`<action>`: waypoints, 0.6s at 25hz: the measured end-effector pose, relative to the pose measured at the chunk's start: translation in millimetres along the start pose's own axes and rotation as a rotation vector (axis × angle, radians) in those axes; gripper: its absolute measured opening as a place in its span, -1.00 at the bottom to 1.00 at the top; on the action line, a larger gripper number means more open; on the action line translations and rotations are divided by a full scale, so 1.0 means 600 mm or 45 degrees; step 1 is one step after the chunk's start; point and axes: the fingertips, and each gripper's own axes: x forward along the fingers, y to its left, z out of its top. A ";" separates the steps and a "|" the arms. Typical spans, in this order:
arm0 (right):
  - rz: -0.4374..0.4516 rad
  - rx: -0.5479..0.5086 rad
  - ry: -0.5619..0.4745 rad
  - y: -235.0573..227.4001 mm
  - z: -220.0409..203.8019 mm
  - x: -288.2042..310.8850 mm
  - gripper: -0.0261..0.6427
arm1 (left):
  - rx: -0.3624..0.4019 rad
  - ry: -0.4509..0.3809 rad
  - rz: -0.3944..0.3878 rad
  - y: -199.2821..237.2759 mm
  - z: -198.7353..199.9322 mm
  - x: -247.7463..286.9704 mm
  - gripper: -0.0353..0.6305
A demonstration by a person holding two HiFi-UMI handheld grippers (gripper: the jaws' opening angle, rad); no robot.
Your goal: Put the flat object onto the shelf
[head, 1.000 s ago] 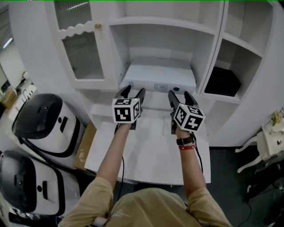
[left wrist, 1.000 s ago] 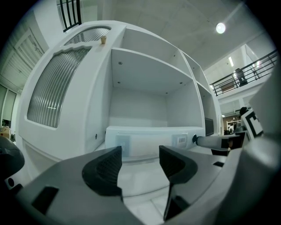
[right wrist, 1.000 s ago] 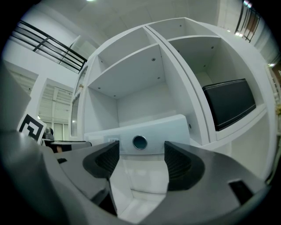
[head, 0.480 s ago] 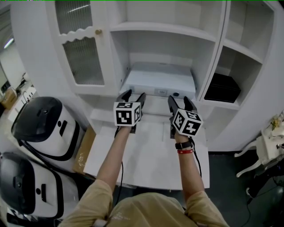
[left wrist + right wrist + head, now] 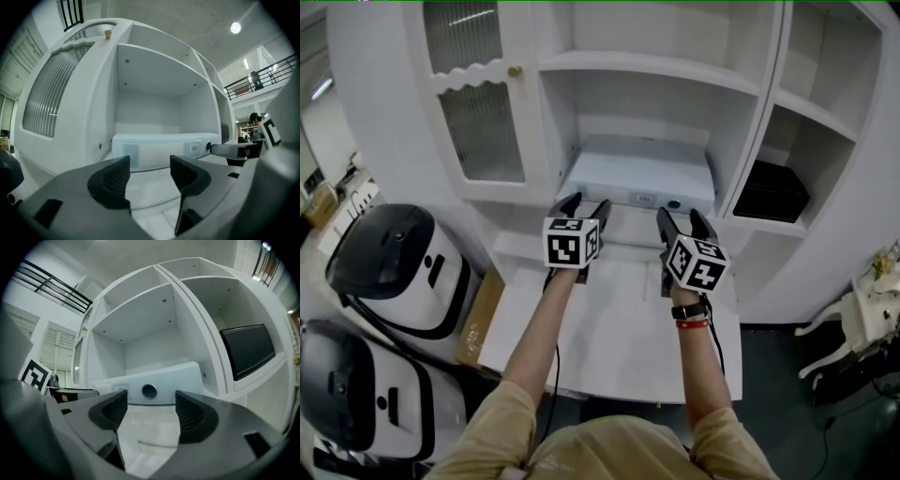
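A flat white box point(image 5: 637, 176) with a round button on its front lies on the floor of the shelf's lower middle compartment point(image 5: 645, 66). It shows straight ahead in the left gripper view point(image 5: 159, 149) and in the right gripper view point(image 5: 159, 380). My left gripper point(image 5: 584, 202) is open just in front of the box's left part, nothing between its jaws point(image 5: 150, 173). My right gripper point(image 5: 679, 214) is also open and empty before the box's right part point(image 5: 146, 411). Neither touches the box.
A white table point(image 5: 609, 328) lies under both arms. A black flat box point(image 5: 772, 192) lies in the right compartment. A ribbed glass door point(image 5: 480, 131) is at the left. Two white-and-black appliances point(image 5: 394, 253) point(image 5: 356, 394) and cardboard point(image 5: 483, 305) are on the floor at the left.
The head view has shifted a little. Both grippers keep their place in front of the white box and the same opening.
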 end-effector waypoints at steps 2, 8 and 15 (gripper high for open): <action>0.017 0.006 -0.002 0.002 -0.001 -0.005 0.08 | 0.000 -0.017 0.002 0.000 -0.002 -0.007 -0.05; 0.019 0.002 -0.019 0.011 -0.014 -0.038 0.08 | 0.005 -0.062 -0.010 -0.007 -0.013 -0.054 -0.05; 0.020 -0.001 -0.020 0.045 -0.047 -0.096 0.02 | 0.000 -0.072 -0.024 -0.013 -0.041 -0.132 -0.05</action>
